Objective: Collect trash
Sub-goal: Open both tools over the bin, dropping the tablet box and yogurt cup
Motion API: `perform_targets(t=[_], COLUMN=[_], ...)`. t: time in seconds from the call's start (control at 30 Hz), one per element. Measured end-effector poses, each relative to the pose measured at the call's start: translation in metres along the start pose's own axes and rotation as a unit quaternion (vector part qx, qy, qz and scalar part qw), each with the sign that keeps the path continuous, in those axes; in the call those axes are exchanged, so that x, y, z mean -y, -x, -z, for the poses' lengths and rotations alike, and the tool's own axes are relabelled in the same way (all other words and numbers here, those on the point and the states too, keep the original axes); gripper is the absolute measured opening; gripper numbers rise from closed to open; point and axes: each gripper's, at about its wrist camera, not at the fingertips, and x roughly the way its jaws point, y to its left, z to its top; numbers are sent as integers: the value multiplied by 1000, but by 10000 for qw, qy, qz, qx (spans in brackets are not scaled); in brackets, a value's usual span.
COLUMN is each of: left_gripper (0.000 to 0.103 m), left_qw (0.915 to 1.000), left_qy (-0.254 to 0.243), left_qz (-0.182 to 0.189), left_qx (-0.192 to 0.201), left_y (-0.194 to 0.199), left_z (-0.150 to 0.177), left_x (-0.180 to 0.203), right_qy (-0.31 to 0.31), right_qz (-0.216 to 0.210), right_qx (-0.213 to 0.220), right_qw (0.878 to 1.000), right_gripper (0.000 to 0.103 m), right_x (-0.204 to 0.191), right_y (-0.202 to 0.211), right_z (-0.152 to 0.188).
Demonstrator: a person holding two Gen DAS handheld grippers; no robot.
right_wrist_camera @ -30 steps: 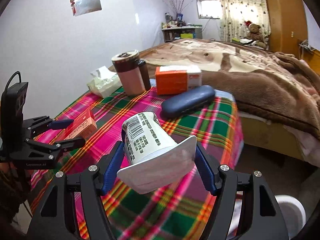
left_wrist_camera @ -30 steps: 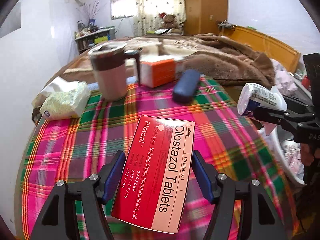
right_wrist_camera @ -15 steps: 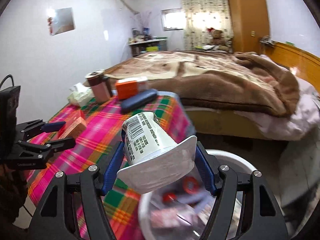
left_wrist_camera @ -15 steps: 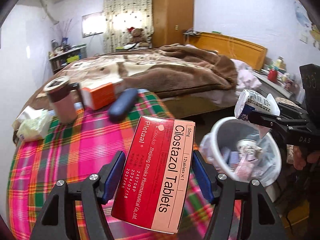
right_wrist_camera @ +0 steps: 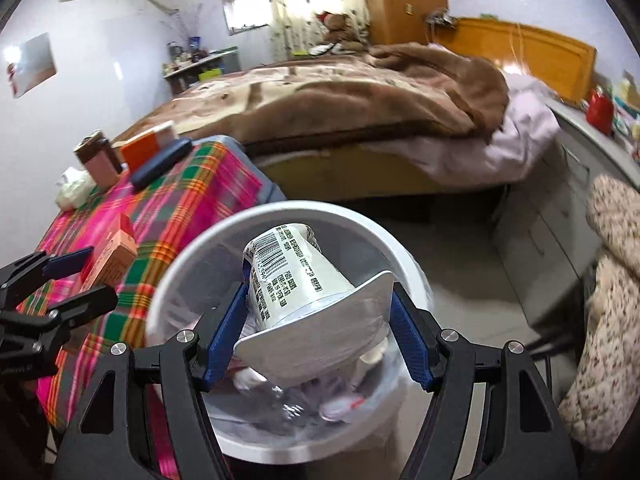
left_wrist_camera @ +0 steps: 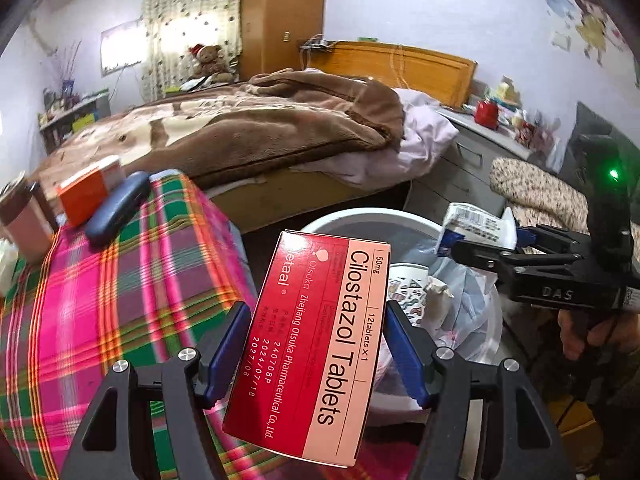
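Two grippers loaded | left gripper pinches red rectangular Cilostazol tablet box, long axis forward | right gripper clamps white plastic yogurt cup, base pointing forward, above white round trash bin

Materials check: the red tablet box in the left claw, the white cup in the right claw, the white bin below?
Red Cilostazol tablet box: looks like thin printed cardboard, slightly glossy, with crisp folded edges.
White barcode-printed cup: probably thin plastic with a peeled foil-like lid flap; its wall looks dented.
Round white trash bin: smooth moulded plastic by its rim, lined with a clear film bag.
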Motion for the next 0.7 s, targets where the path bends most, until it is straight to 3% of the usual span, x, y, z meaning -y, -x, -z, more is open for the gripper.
perform_targets(t=[0.07,0.3,0.43,0.7], left_gripper=[68,68,80,81], left_qw=[9999,9999,9998,9995], left_qy=[49,118,197,298], left_qz=[139,75,74,52], left_qx=[-65,-56,-4,21], left_y=[-6,-17,-15,-9], left_z=[-1,-7,-6,-3], left_x=[6,18,14,6], right_qy=[-48,-180,-273,-415], right_qz=[36,141,93,100], right_qx=[-28,-1,66,216], right_qw=[10000,9997,9996,9989], right_gripper=[71,72,73,75], right_x=[2,14,17,15], right_y=[-1,2,7,13], right_z=[2,9,13,12])
